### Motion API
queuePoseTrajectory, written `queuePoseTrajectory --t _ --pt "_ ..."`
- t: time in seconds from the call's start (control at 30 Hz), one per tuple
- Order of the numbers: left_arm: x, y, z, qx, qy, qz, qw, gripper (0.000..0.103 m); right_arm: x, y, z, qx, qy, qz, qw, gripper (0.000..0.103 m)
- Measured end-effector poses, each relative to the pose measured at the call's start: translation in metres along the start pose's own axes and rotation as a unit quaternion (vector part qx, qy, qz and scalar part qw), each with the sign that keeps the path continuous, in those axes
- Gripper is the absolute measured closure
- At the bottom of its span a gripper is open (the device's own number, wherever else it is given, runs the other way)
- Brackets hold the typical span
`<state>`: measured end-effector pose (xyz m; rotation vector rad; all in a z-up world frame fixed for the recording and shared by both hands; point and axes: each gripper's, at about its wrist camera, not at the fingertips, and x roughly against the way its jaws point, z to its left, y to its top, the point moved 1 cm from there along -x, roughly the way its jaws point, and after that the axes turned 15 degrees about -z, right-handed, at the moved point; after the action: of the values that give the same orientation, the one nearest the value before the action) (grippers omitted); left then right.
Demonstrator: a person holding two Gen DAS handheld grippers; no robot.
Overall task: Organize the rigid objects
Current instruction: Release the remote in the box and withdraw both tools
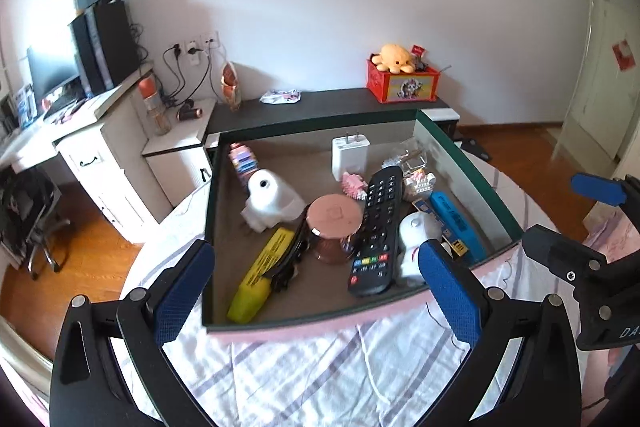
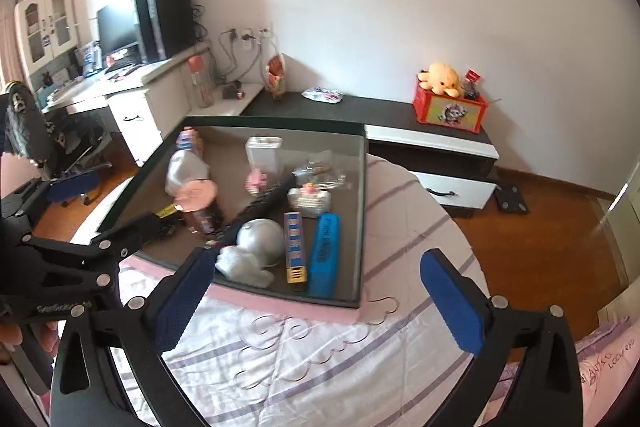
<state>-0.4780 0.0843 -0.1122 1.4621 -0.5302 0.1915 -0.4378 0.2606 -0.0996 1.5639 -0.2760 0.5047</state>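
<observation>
From the left wrist camera, the left gripper (image 1: 316,291) hangs with its blue-padded fingers spread wide and nothing between them, just above the near rim of a dark green tray (image 1: 476,171) that sits on a striped bedsheet (image 1: 304,379). Inside the tray a black remote control (image 1: 374,231) lies lengthwise near the middle, its near end close to the tray's front edge. Just left of it stands a jar with a pink lid (image 1: 334,221), and a yellow box (image 1: 262,275) with black sunglasses (image 1: 290,259) leaning against it lies toward the front left corner. A white figurine (image 1: 414,247) is pressed against the remote's right side, partly behind the right finger; a blue case (image 1: 458,223) runs along the right wall. A white charger plug (image 1: 350,157) stands toward the back wall. At the far right edge, the right gripper (image 1: 592,227) shows, clear of the tray.

From the right wrist camera, the right gripper (image 2: 320,291) is likewise opened wide and empty, over the sheet at the tray's (image 2: 364,195) front edge. The figurine (image 2: 246,263) lies nearest, just beside the left finger (somewhat blurred), with the blue case (image 2: 326,255) toward the front right corner and the remote (image 2: 264,205) slanting behind. The left gripper (image 2: 76,255) reaches in from the left, covering the tray's front left corner. On the low cabinet behind sits a red box (image 2: 450,113) with an orange plush octopus (image 2: 442,79).
</observation>
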Motion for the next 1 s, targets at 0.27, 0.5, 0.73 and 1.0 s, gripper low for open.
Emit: queuePoseTrajectory --t 0.27,0.5,0.73,1.0 --pt "0.057 -0.009 0.010 0.038 -0.012 -0.033 0.9987 0.000 0.038 0.001 0.029 0.004 0.015 -0.037 0.999 0.000" --pt "0.132 -0.013 0.013 0.039 0.002 -0.092 0.9950 0.000 0.100 -0.003 0.054 0.009 0.015 -0.094 0.995 0.000" --pt "0.198 -0.012 0.008 0.011 0.031 -0.146 0.9888 0.000 0.162 -0.005 0.074 0.024 0.014 -0.142 0.989 0.000" --pt "0.256 -0.015 0.000 -0.005 0.055 -0.183 0.9815 0.000 0.215 -0.010 0.086 0.026 0.010 -0.175 0.984 0.000"
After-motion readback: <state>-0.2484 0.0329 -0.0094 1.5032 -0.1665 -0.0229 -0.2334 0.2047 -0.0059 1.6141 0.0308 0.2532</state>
